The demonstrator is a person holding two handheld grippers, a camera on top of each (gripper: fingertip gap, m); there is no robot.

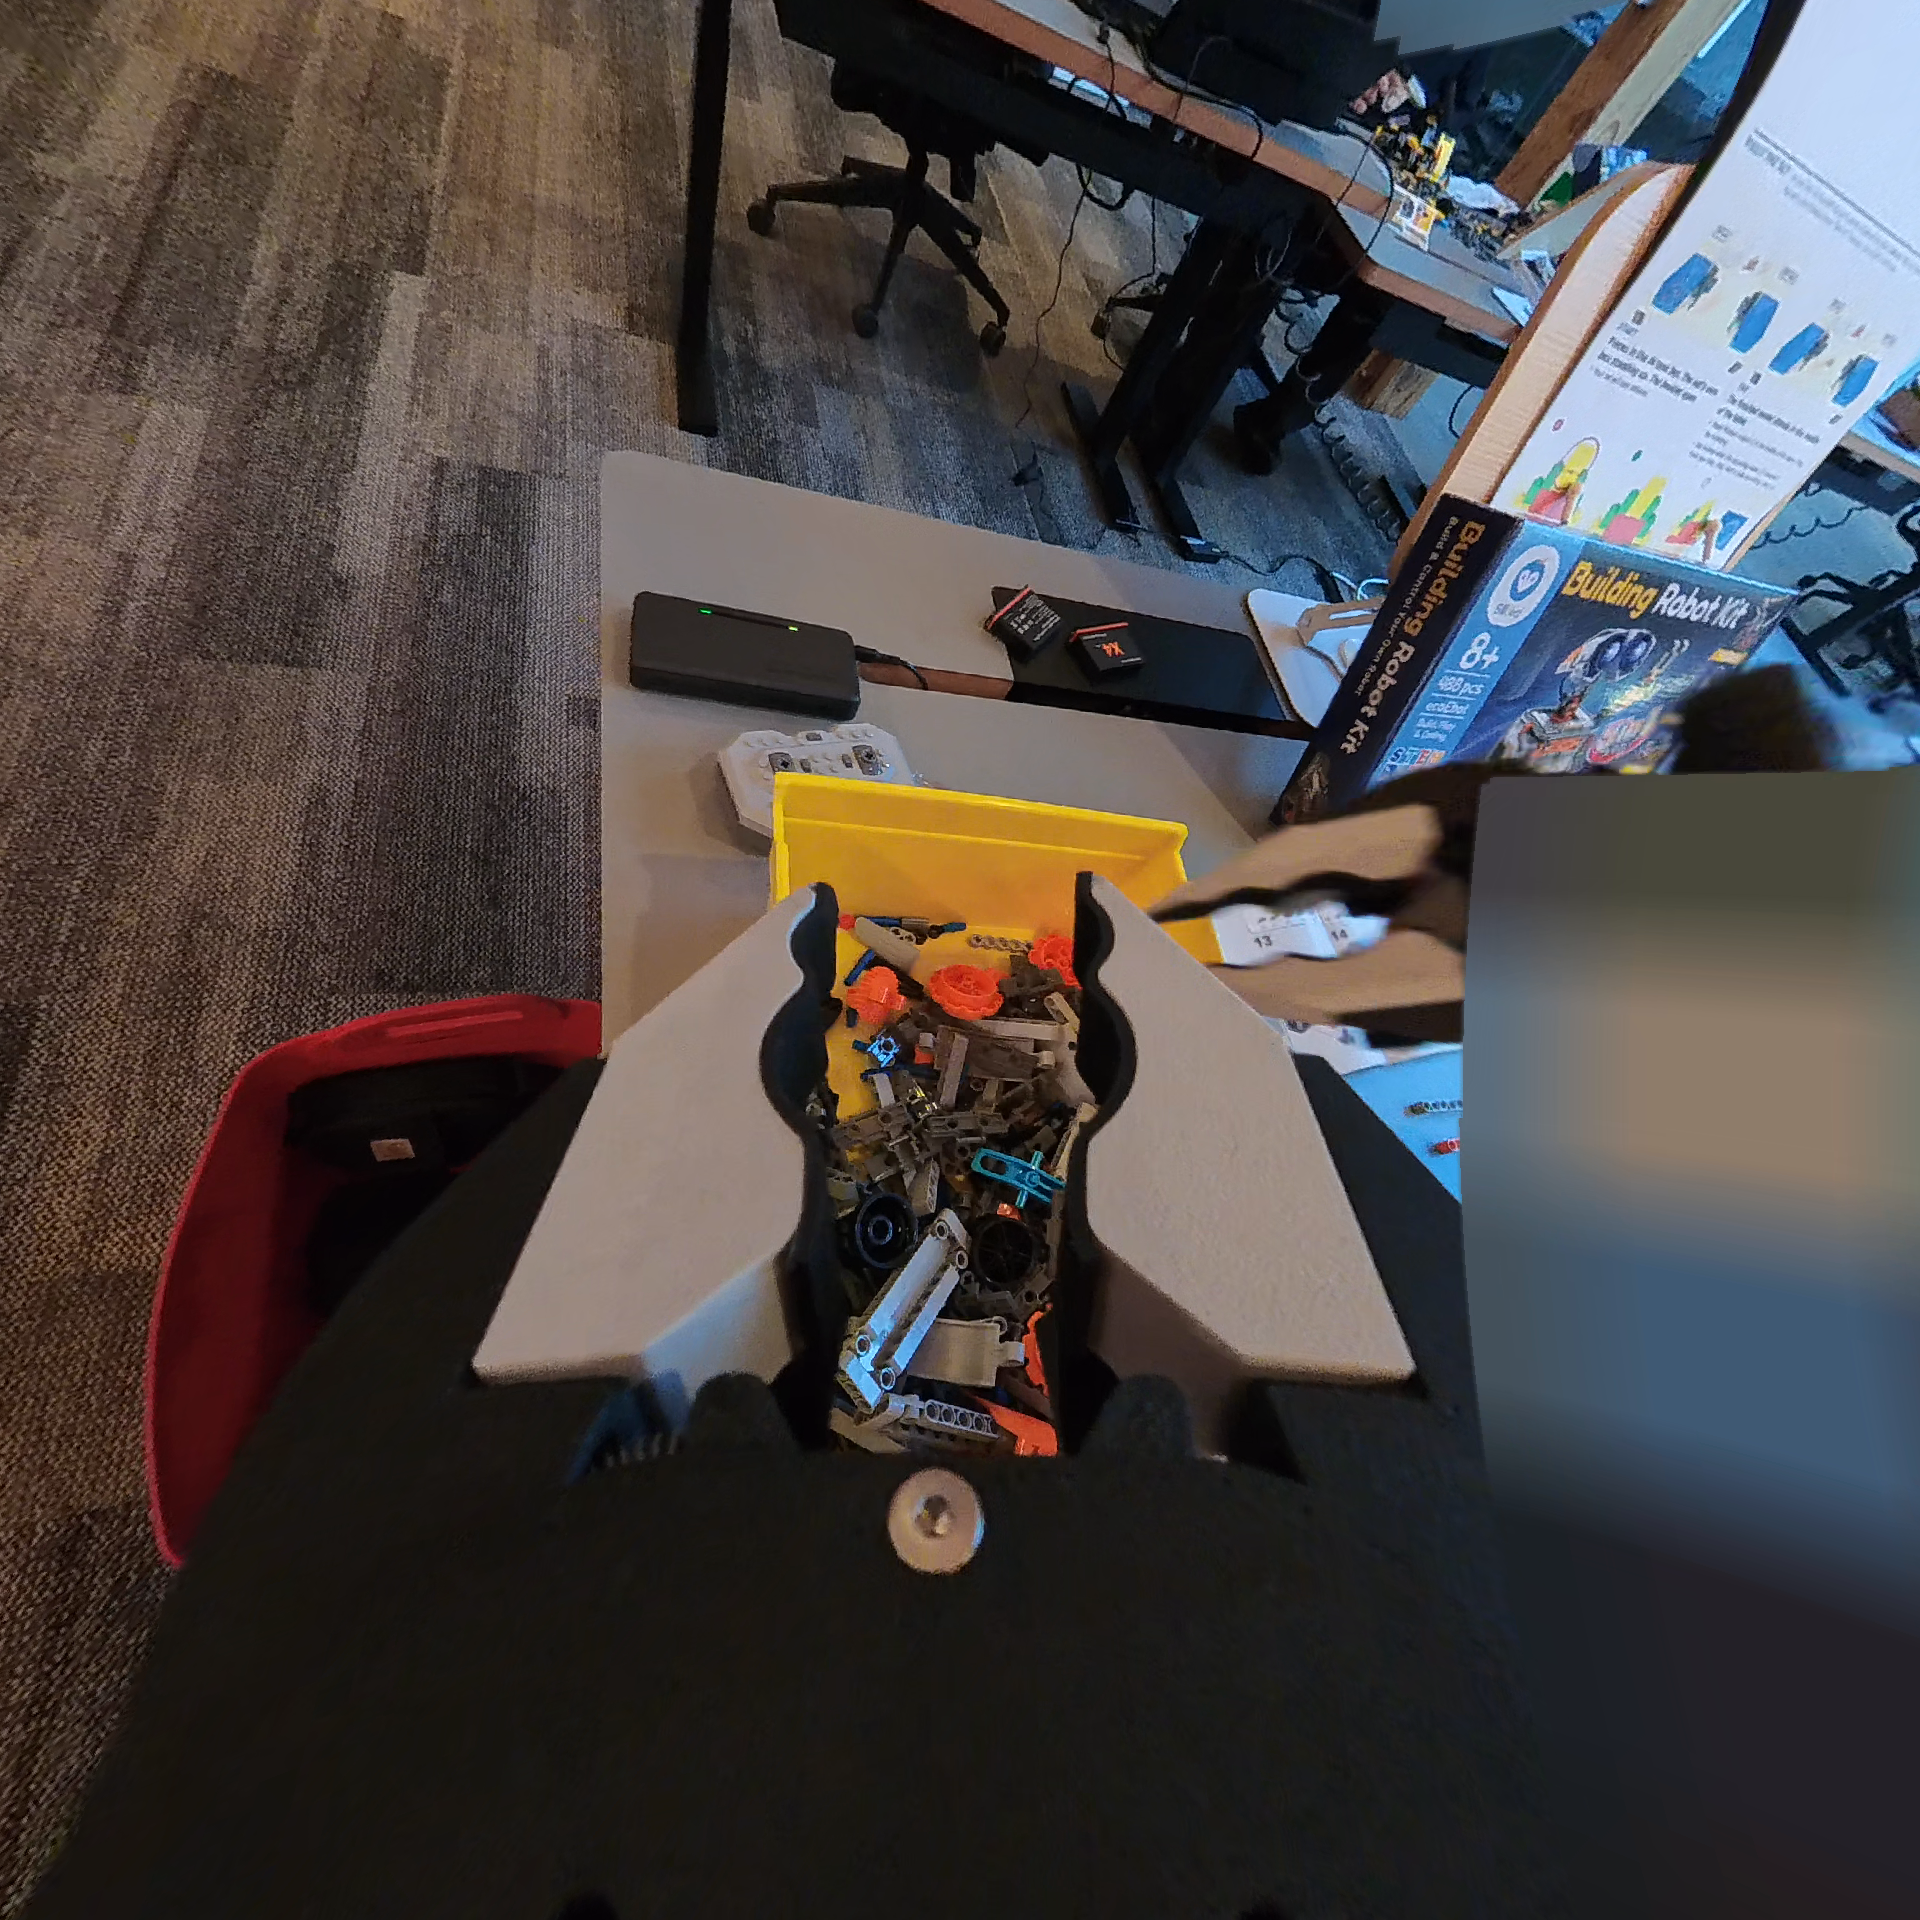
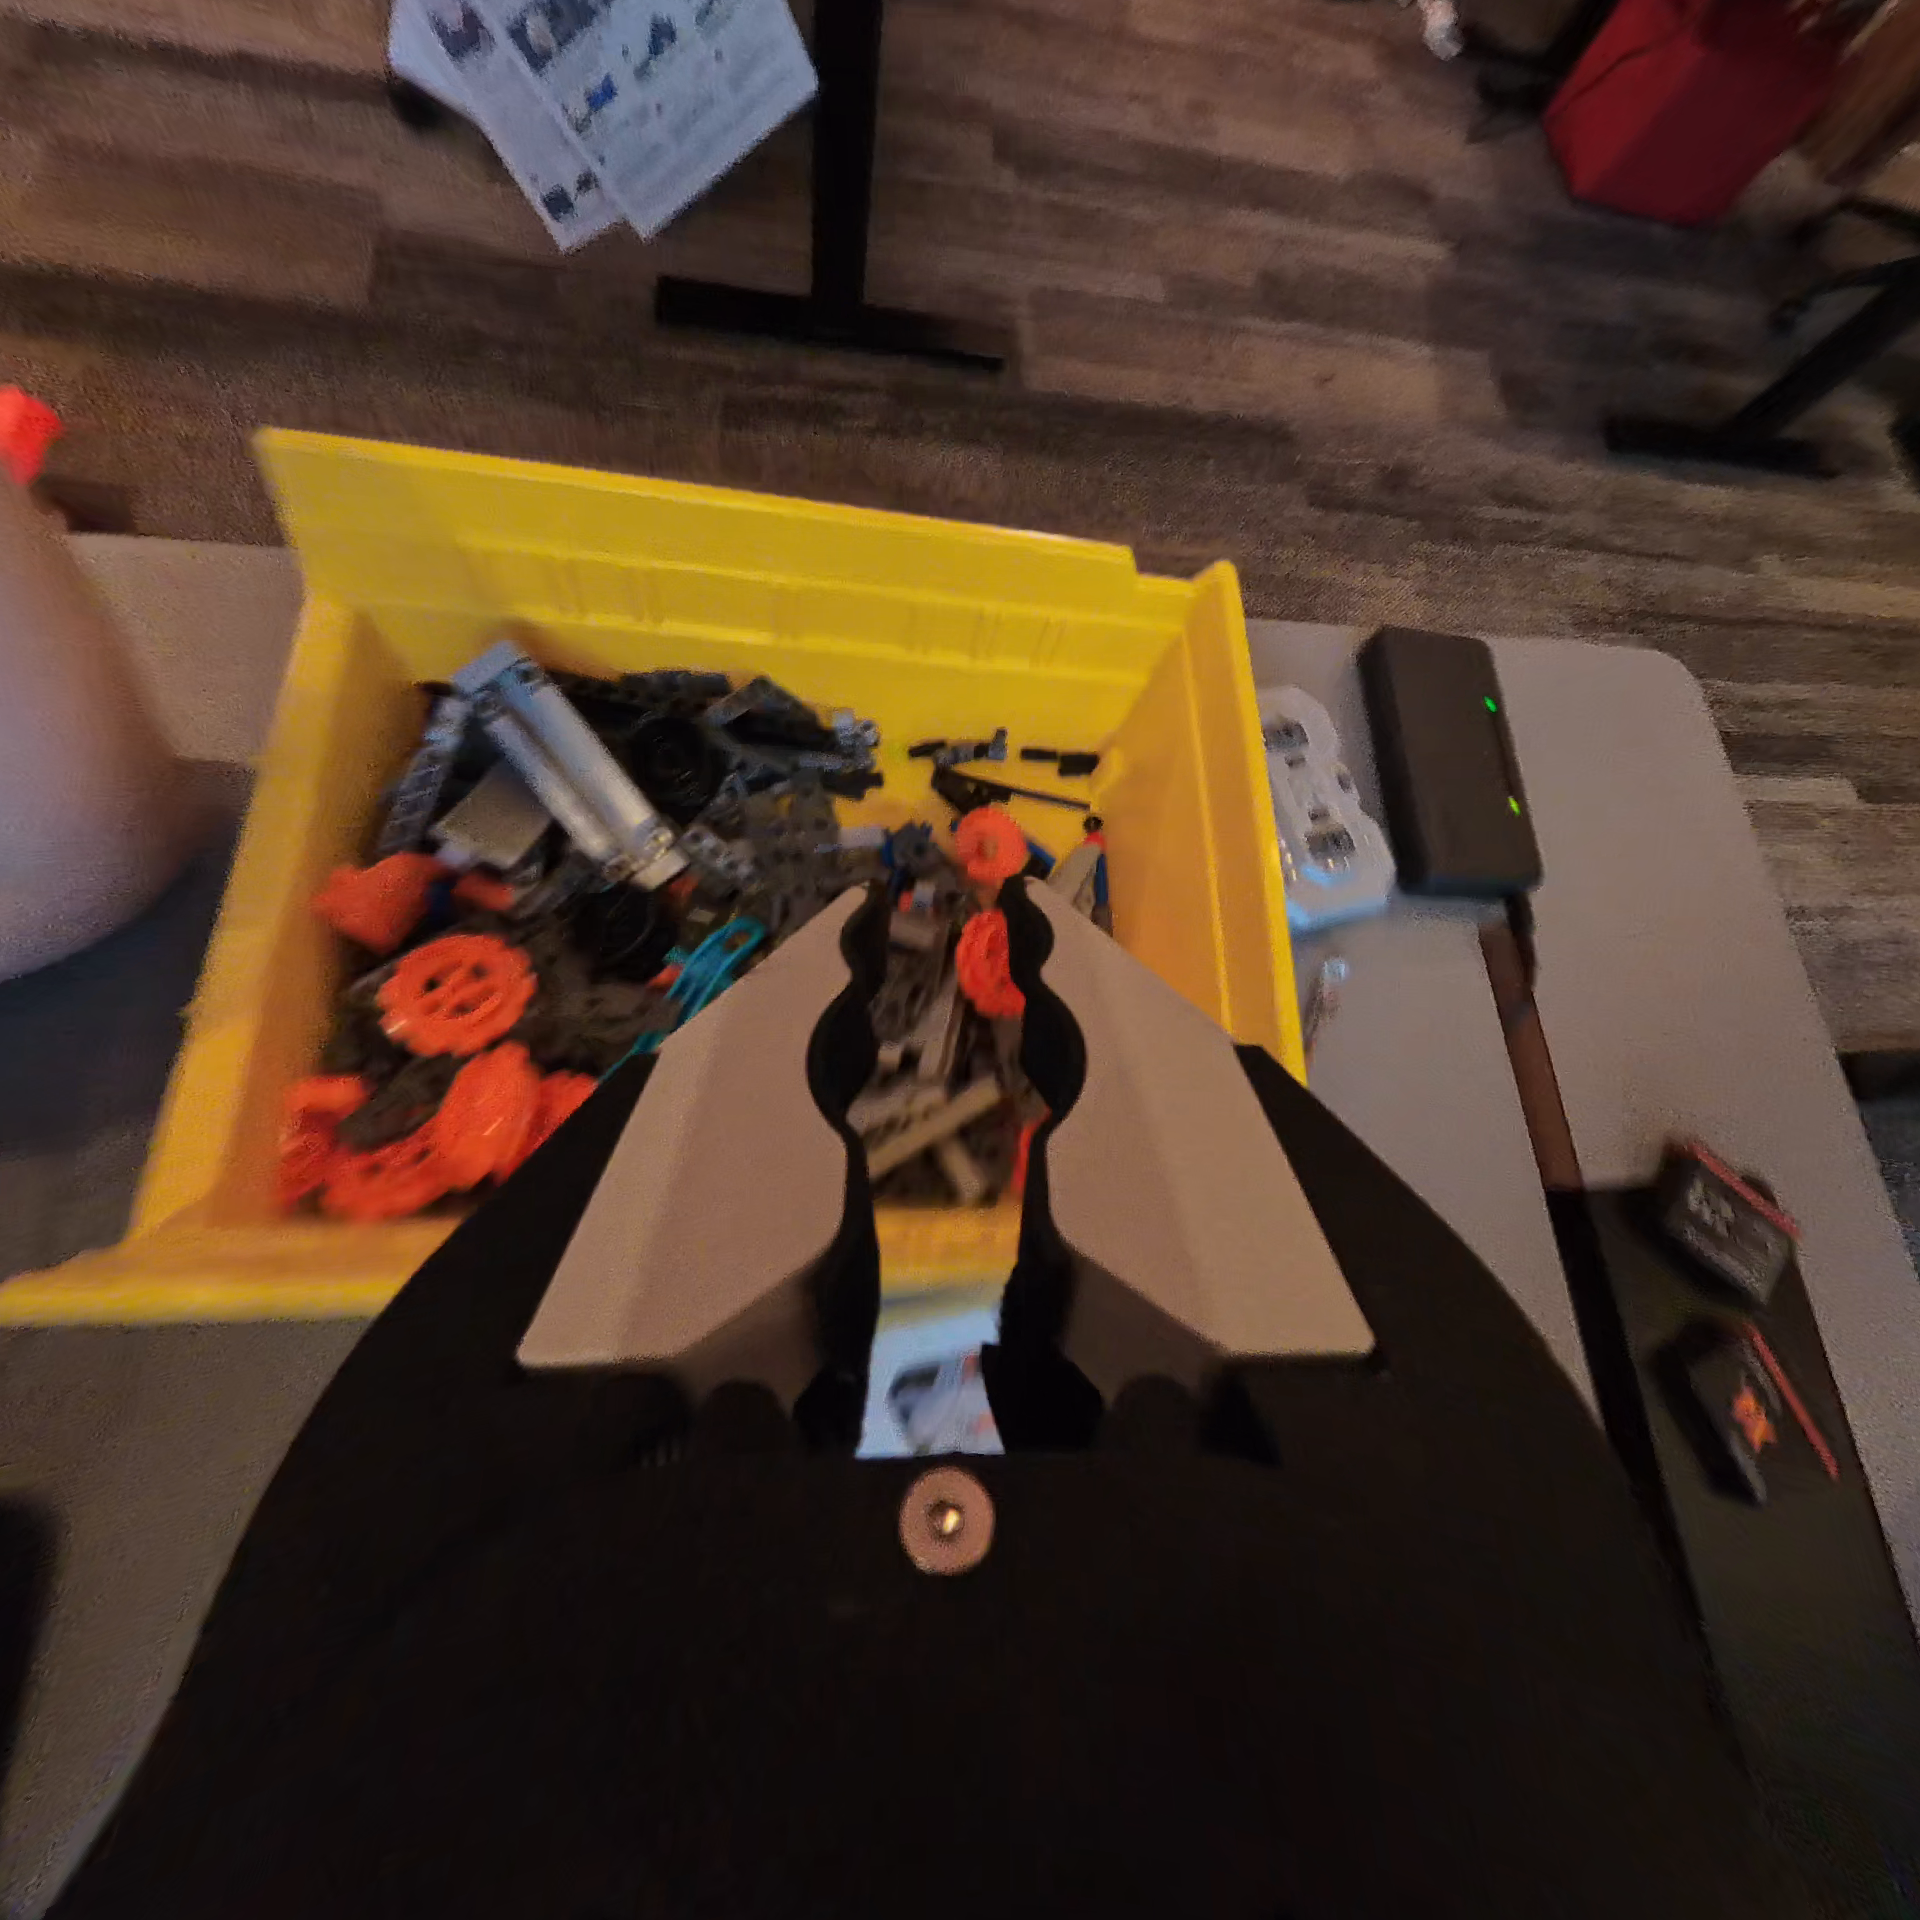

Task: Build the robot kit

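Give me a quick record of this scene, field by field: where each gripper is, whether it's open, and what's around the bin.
left gripper: open, empty, above the parts in the yellow bin
right gripper: open, empty, over the bin's right side, near an orange gear
bin contents: grey and black beams, black wheels, orange gears, a teal piece
beside bin: white controller, black power bank with green lights
table: grey; kit box stands at one edge
floor: red container
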